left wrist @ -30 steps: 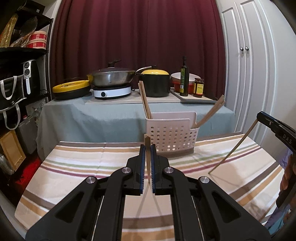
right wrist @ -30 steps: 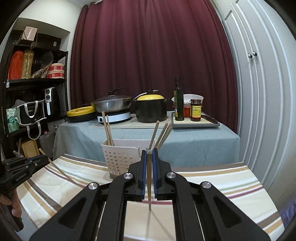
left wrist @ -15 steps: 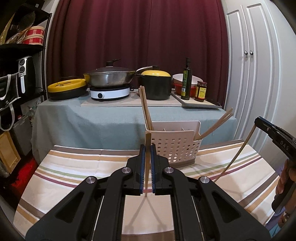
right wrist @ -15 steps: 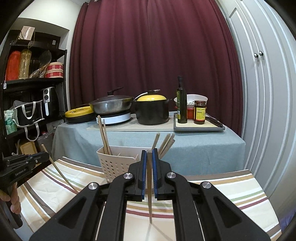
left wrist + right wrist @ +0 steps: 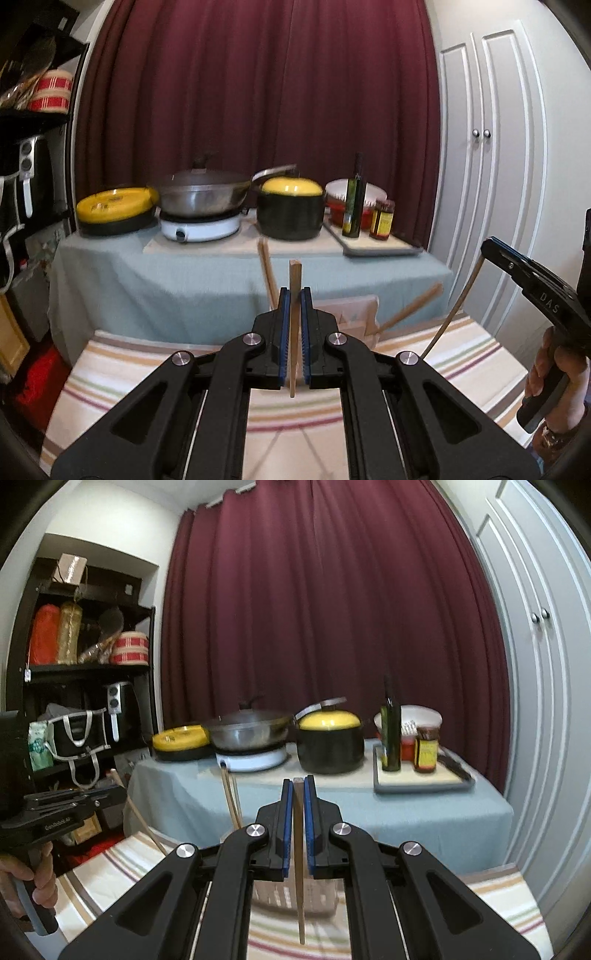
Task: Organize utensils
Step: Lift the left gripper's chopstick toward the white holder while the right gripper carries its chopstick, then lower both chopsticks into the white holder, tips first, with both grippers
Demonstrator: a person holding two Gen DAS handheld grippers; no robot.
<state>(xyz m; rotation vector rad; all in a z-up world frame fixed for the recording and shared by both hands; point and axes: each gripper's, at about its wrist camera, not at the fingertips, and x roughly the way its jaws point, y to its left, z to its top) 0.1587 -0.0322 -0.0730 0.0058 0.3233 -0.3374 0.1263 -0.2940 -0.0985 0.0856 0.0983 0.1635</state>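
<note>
Left gripper [image 5: 294, 314]: jaws clenched on a slim, square-cut wooden chopstick [image 5: 294, 291], held upright above the caddy [image 5: 354, 314].
Right gripper [image 5: 298, 801]: jaws clamped on a second chopstick [image 5: 299, 886].
Caddy: pale perforated plastic, on striped cloth [image 5: 461, 354].

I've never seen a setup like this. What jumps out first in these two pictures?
Black jaws fill the bottom of each view, and each gripper is shut on a single wooden chopstick: the left gripper on the left chopstick, the right gripper on the right chopstick. Behind stands a dark red curtain, with a yellow-lidded black pot on the blue-covered table below it.
</note>
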